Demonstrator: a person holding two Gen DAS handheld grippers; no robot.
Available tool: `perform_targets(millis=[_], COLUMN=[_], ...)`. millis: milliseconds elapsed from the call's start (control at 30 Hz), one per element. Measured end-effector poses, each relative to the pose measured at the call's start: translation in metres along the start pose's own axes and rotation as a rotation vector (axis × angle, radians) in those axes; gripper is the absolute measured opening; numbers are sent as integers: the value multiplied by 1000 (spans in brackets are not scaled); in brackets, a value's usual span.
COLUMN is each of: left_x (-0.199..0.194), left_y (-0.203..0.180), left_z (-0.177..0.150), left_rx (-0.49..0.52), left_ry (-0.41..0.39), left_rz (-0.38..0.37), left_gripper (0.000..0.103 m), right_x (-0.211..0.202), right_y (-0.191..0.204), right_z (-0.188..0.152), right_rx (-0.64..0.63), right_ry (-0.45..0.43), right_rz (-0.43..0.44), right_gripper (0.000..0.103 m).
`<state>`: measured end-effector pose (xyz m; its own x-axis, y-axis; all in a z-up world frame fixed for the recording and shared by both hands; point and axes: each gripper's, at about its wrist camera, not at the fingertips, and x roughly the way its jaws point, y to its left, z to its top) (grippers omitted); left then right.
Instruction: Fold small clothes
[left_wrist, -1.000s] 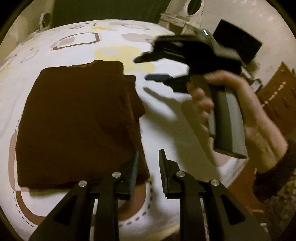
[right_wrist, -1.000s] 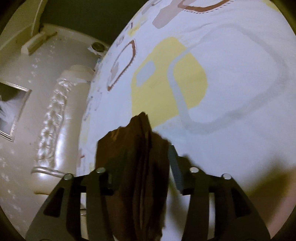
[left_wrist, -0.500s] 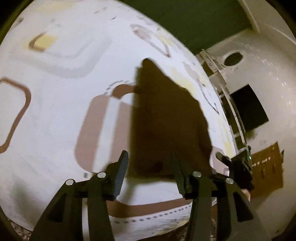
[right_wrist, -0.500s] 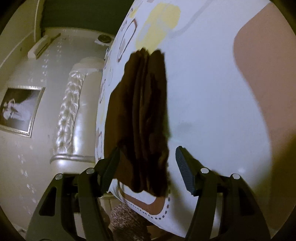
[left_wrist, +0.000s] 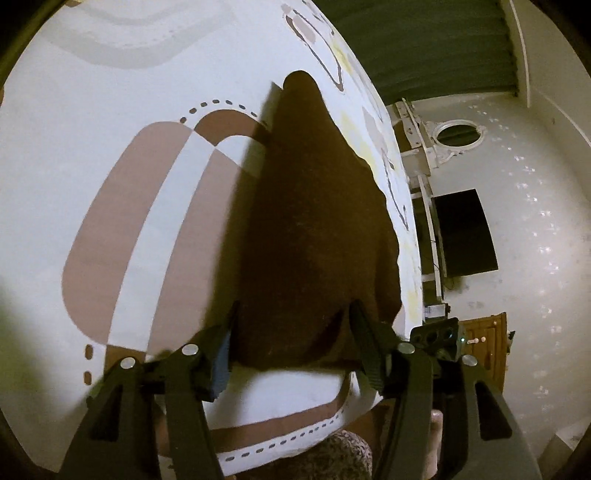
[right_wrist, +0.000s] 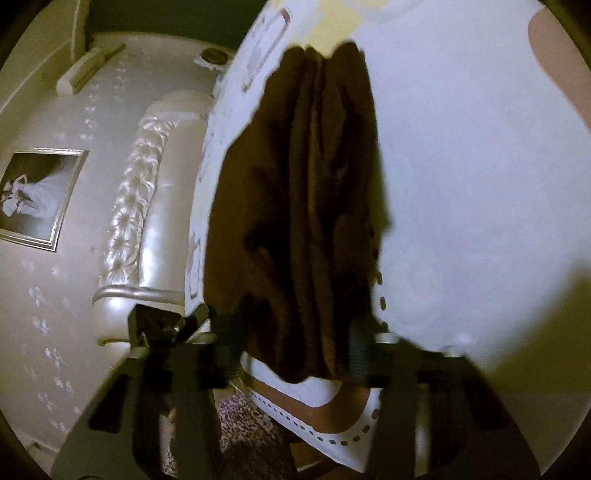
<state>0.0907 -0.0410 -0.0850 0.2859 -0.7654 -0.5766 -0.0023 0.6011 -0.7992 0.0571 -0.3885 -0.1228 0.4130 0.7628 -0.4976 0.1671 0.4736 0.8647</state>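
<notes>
A: Left wrist view, entry one. The brown folded garment (left_wrist: 314, 229) lies flat on the patterned bed sheet (left_wrist: 110, 74), close to the sheet's near edge and close to its right-hand edge. Its near hem sits between the jaws of the left gripper (left_wrist: 291, 347).

B: State of that tool?

A: Jaws opening, spread wider than the hem; the pads stand on either side of the cloth without pressing it. Released.

B: Room around it?

A: Wide bare sheet to the left of the garment. To the right the bed drops away toward a pale wall, with a dark screen (left_wrist: 465, 232) and a wooden cabinet (left_wrist: 487, 343) beyond. The right gripper (left_wrist: 439, 336) shows just past the left tool's right finger, at the bed's corner.

B: Right wrist view?

A: The same garment (right_wrist: 303, 206), seen end-on, its stacked layers showing as ridges. The right gripper (right_wrist: 295, 339) straddles its near end, jaws closing. The frame is blurred there, so contact with the pads cannot be told.

B: Edges?

A: The sheet's (right_wrist: 480, 147) near edge runs just under the fingers. Open sheet to the right. To the left stand a tufted headboard (right_wrist: 147, 206) and a framed picture (right_wrist: 37, 199) on the wall. The left gripper (right_wrist: 159, 328) sits beside the left finger. Patterned clothing (right_wrist: 243, 432) shows below the bed edge.
</notes>
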Motion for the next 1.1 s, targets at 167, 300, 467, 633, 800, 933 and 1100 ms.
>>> perform_targets(millis=[167,300,467,633,800,933,1100], left_x=[3,2,2,5,8,8,14], left_y=[5,-1,-10,-13,-16,-13,-15], left_z=[-3,-8,-11,-10,-11,-11,-9], left_rx=[-15,-9,71,106,131,138,138], left_ry=[20,2,-2,0,-6,-3,0], left_rz=[87,128,196,213,227,226,218], left_gripper=[23,22,22,22,22,22,23], right_x=[-1,-6,-8,-4,-3,-1,-1], right_y=[3,10,5,1,2,2,0], right_z=[1,2,1,3,1,0,0], right_rx=[-51,-99,-94,-74,-75,-71,-69], right_ry=[10,24,23,8,1,-5,-13], right_rz=[-46,-69,-71,-52,-49,-43,-43], right_gripper=[12,11,11,11,11,11,11])
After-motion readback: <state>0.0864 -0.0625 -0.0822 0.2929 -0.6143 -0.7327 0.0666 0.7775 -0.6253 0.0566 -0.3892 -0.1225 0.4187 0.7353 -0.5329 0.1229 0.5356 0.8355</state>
